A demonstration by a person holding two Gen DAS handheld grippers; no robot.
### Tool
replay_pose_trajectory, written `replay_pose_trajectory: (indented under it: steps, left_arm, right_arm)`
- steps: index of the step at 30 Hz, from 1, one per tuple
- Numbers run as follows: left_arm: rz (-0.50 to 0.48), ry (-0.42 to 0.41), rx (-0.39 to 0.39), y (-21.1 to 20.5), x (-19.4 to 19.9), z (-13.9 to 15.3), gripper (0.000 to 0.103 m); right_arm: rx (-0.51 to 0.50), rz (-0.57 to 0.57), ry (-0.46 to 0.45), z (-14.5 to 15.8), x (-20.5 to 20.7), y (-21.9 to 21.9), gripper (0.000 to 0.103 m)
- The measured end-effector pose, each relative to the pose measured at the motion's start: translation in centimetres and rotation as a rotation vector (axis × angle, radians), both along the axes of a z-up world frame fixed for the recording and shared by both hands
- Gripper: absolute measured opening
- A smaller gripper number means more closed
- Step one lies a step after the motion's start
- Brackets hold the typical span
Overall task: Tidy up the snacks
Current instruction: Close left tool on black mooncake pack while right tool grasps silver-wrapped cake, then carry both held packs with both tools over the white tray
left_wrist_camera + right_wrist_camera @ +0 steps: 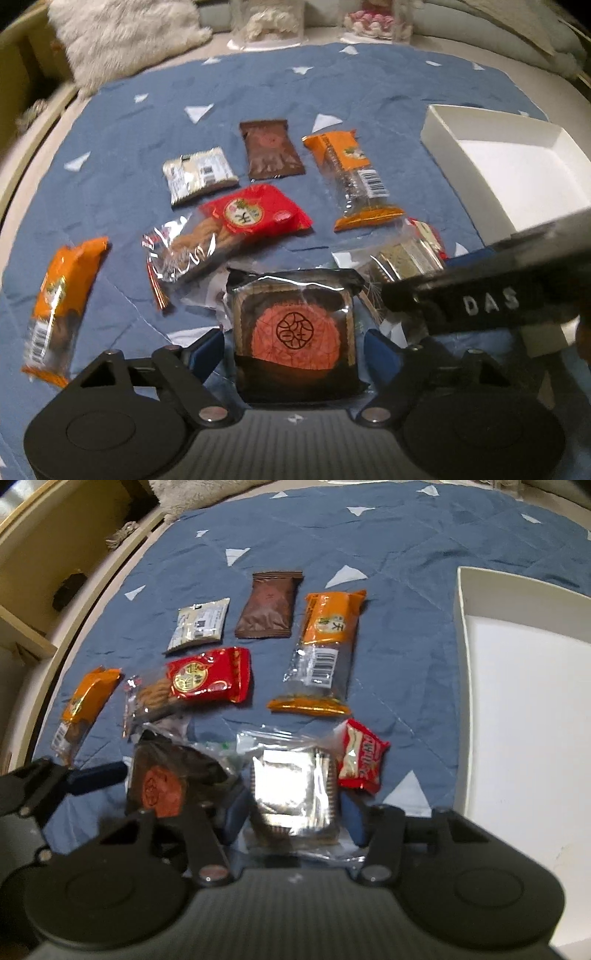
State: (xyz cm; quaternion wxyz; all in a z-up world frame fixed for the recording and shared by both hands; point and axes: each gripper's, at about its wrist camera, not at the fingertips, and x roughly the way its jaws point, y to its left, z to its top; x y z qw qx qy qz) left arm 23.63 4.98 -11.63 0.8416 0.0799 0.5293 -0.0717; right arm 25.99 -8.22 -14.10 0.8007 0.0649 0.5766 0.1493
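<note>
Mooncake pack (295, 332) between left jaws, on quilt (110, 129). Foil biscuit pack (291, 794) between right jaws, just right of mooncake pack. Small wafer pack (360, 755) touching its far right corner. Ahead of jaws: twist-snack bag (229, 229), three packs in row behind it. Box (517, 701) right of everything. Long bar (59, 302) far left.

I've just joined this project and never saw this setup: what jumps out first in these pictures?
A scatter of bright snack packets on a blue quilt with white triangles, the red packet near the middle. Each pair of tongs straddles a packet: the left tongs around a dark mooncake pack with an orange disc, the right tongs around a clear-wrapped biscuit pack. An empty white box waits at the right.
</note>
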Motion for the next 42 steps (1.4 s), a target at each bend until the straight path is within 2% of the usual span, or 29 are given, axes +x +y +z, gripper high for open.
replay_pose_trajectory:
  steps: [1,2,4,11,16,24,28,35,42]
  left_arm:
    - [0.014,0.007,-0.002,0.1,0.1,-0.2,0.079]
    - [0.029,0.016,-0.009,0.2,0.2,-0.3,0.070]
    - [0.056,0.029,-0.041,0.6,0.4,-0.2,0.066]
    - [0.107,0.053,-0.044,1.0,0.2,0.9,0.065]
    - [0.135,0.039,-0.057,1.2,-0.4,2.3,0.065]
    - [0.167,-0.002,-0.112,1.5,-2.1,5.0,0.065]
    - [0.196,-0.045,-0.151,1.8,-2.9,6.7,0.065]
    - [0.251,-0.134,-0.181,2.1,-3.4,9.5,0.065]
    - [0.248,-0.190,-0.202,1.1,-3.8,11.3,0.065]
  right_arm:
    - [0.000,0.002,0.000,-0.1,0.0,0.0,0.059]
    - [0.002,0.001,0.001,-0.2,0.0,0.0,0.059]
    - [0.007,-0.005,0.005,-0.4,0.1,-0.1,0.060]
    - [0.015,0.017,-0.006,-0.1,-0.2,-0.3,0.058]
    - [0.046,0.021,-0.009,0.6,-0.8,-1.0,0.057]
    - [0.109,-0.005,-0.055,3.8,-1.8,-2.3,0.057]
    - [0.135,-0.027,-0.101,5.7,-2.0,-3.5,0.057]
    - [0.123,-0.021,-0.200,8.8,-3.4,-4.8,0.057]
    - [0.109,-0.030,-0.263,10.7,-5.0,-6.9,0.057]
